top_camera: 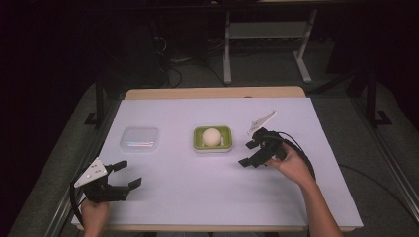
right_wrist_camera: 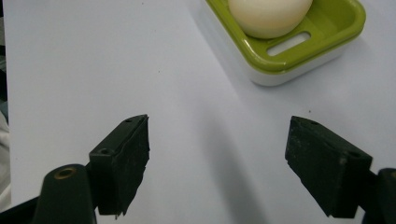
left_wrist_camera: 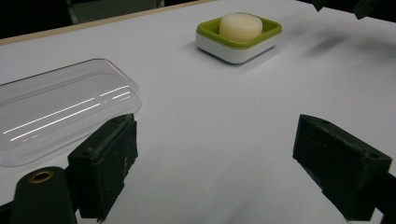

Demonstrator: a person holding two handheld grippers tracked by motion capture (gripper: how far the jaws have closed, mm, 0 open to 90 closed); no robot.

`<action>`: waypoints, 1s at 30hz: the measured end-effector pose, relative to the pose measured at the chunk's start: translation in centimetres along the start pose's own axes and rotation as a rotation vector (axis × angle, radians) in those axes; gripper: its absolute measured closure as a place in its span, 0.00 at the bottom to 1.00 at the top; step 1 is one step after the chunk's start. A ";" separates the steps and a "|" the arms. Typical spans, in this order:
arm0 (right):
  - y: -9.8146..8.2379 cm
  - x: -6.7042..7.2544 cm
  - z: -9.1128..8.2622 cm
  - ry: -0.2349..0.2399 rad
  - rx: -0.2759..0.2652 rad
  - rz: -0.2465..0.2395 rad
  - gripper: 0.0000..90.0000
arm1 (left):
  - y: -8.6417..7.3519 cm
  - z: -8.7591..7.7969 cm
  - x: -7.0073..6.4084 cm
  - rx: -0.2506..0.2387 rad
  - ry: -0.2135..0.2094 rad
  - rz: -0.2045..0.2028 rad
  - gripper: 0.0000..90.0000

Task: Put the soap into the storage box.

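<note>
nearest, at the front left corner of the white table (top_camera: pixel 197 187): left gripper (top_camera: pixel 127 174), jaws spread wide, grasping nothing, held in a hand (top_camera: pixel 94 213). farther, right of centre: right gripper (top_camera: pixel 249 153), jaws likewise parted and empty, just beside the soap dish. mid-table: green-and-white soap dish (top_camera: pixel 212 138) carrying a pale round soap (top_camera: pixel 211 136); well left of it, a clear plastic lid (top_camera: pixel 140 139) lying flat.

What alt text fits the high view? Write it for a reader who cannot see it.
A green soap dish holding a pale round soap sits mid-table on a white sheet, with a clear plastic lid to its left. The right gripper hovers open just right of the dish; the left gripper, also open, is near the front left corner.
</note>
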State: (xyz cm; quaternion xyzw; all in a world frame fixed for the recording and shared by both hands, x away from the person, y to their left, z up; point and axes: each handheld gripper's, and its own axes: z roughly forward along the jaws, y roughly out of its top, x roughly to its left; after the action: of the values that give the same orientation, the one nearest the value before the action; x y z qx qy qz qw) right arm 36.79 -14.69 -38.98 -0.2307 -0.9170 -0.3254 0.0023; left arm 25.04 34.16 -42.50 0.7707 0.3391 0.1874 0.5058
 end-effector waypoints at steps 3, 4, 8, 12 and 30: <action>-0.6 0.3 -0.2 -0.006 0.002 0.000 0.23 | 0.0 0.0 0.0 0.004 0.002 0.004 0.15; -0.8 0.4 -0.2 -0.003 -0.002 0.000 0.23 | 0.0 0.0 0.0 0.005 0.001 0.006 0.15; -1.5 1.0 -0.4 -0.002 0.005 0.010 0.22 | 0.0 0.0 -0.1 0.006 0.005 0.013 0.15; -2.3 1.8 -0.7 -0.006 -0.007 0.009 0.23 | 0.0 0.1 -0.2 0.005 0.001 0.013 0.15; -7.8 3.5 -1.0 -0.016 -0.061 0.096 0.21 | 0.1 0.1 -0.5 0.009 -0.042 0.037 0.15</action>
State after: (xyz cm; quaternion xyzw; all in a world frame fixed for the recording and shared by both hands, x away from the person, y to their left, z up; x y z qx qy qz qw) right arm 30.17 -19.14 -42.26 -0.2770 -0.8946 -0.3506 0.0034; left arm 24.78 33.74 -42.41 0.7830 0.3149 0.1791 0.5056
